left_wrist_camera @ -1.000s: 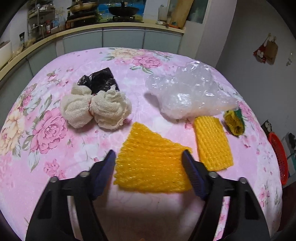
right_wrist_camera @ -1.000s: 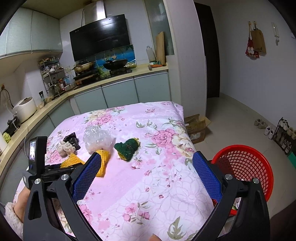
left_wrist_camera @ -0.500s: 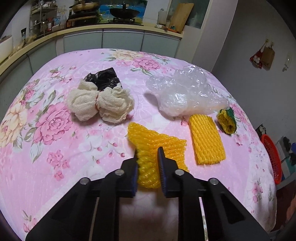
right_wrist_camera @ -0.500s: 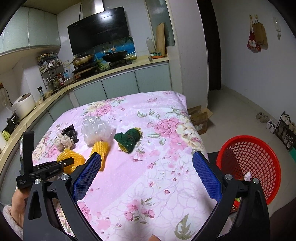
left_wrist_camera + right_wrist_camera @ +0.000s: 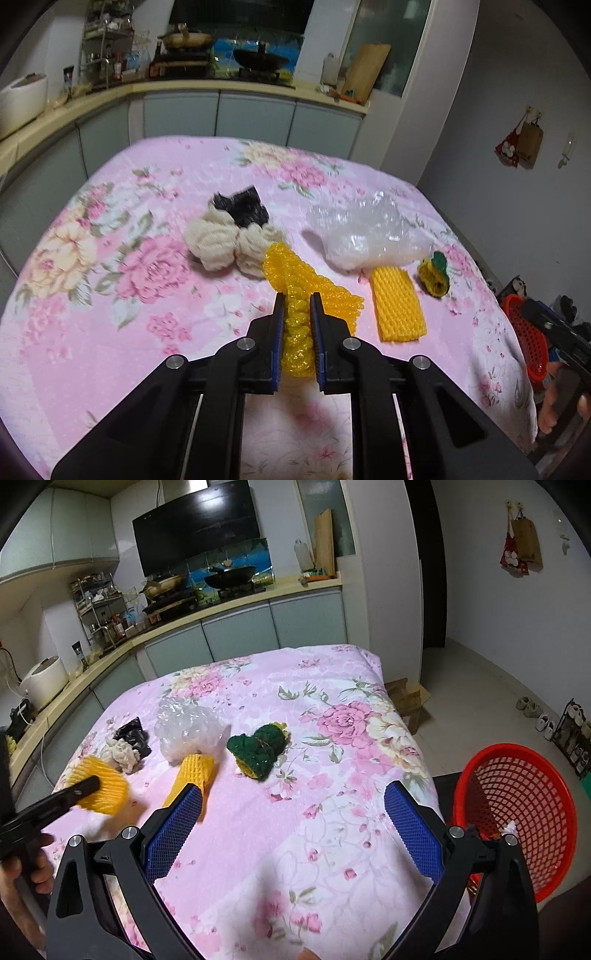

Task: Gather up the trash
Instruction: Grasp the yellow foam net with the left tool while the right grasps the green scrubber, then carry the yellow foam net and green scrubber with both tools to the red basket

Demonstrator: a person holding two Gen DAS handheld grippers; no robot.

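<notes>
The left hand-held gripper (image 5: 297, 306) is clamped on a crumpled yellow foam net (image 5: 295, 291), its blue pads (image 5: 277, 332) pressing the net from both sides; the far end of the net sticks out past the fingertips, and in the right wrist view the net (image 5: 101, 788) appears raised a little above the pink floral cloth (image 5: 332, 775) that covers the surface. Taking the clear plastic bag (image 5: 369, 236) as the landmark: a second, flat yellow foam net (image 5: 397, 306) lies on the cloth just in front of the bag, its far end touching or nearly touching the bag's edge. A green and yellow scrubber (image 5: 434, 275) sits just to the right of the bag, near that flat net. To the left of the bag lie two cream cloth bundles (image 5: 229, 245) pressed together, with a piece of black plastic (image 5: 242, 208) touching them on their far side. The held net is nearer the camera than the bag and between the bundles and the flat net. The right hand-held gripper (image 5: 293, 830) stands wide open with nothing between its blue pads, over bare cloth nearer than the bag. A red mesh basket (image 5: 517, 812) stands on the floor well to the right of the bag, off the edge of the surface, with a small white scrap visible inside.
</notes>
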